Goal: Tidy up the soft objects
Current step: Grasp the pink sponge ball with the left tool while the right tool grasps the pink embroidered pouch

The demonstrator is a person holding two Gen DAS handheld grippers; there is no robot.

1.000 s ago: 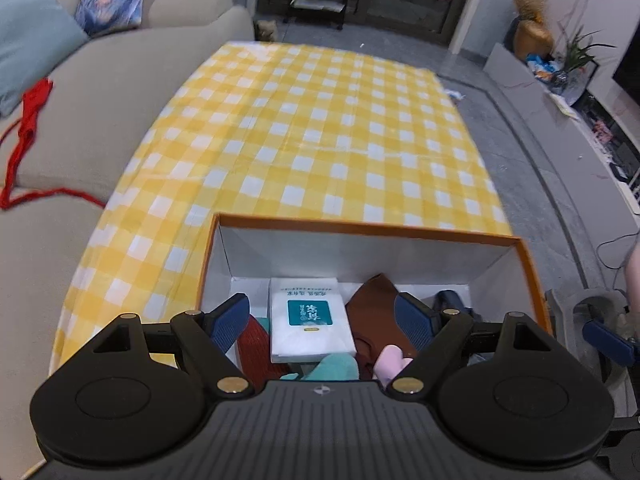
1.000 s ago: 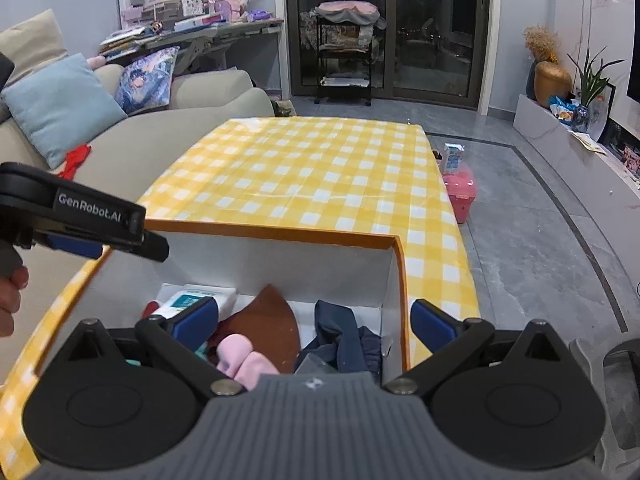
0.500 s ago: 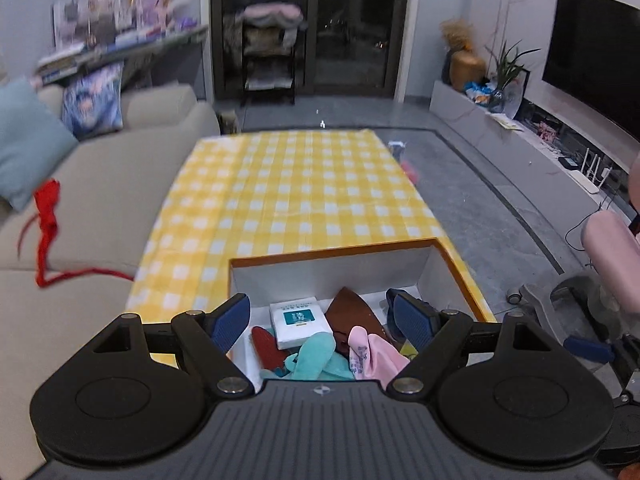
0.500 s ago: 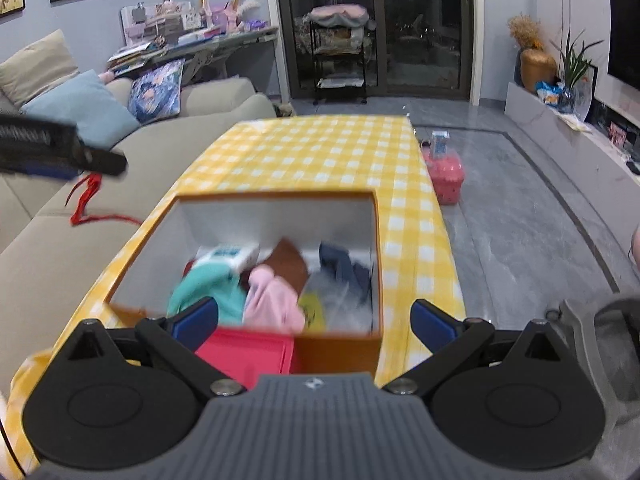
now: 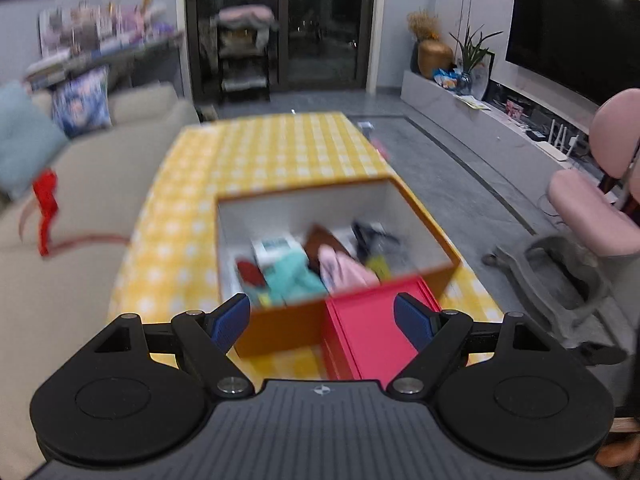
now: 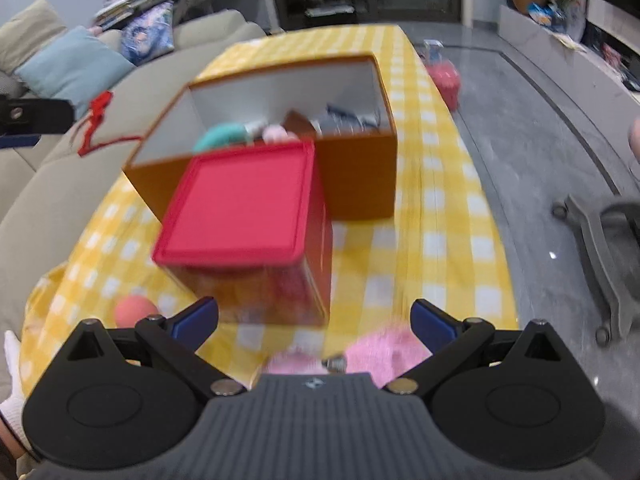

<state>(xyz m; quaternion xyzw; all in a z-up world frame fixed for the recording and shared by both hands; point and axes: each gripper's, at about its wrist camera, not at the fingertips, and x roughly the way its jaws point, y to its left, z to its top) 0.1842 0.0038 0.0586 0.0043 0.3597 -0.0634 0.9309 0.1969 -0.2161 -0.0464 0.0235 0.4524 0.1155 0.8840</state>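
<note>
An orange box [image 5: 280,330] [image 6: 356,176] with white inner walls stands on the yellow checked table [image 5: 280,148] [image 6: 440,248]. It holds several soft items, among them a teal cloth [image 5: 296,276], a pink cloth [image 5: 344,270], a brown piece [image 5: 320,238] and a white packet [image 5: 276,246]. A red lidded box [image 5: 368,336] [image 6: 244,204] stands against its near side. A pink fluffy item [image 6: 380,354] and a pink ball [image 6: 134,310] lie on the table near my right gripper [image 6: 314,318]. Both grippers are open and empty; the left gripper [image 5: 322,320] is held back above the boxes.
A beige sofa [image 5: 80,200] with cushions and a red ribbon [image 5: 46,204] runs along the table's left. A pink office chair [image 5: 592,208] stands on the floor to the right, its grey base [image 6: 600,224] near the table. A pink container [image 6: 444,78] sits on the floor beyond.
Both grippers have pulled back and up from inside the orange box. The red lidded box, the pink fluffy item and the ball have come into view.
</note>
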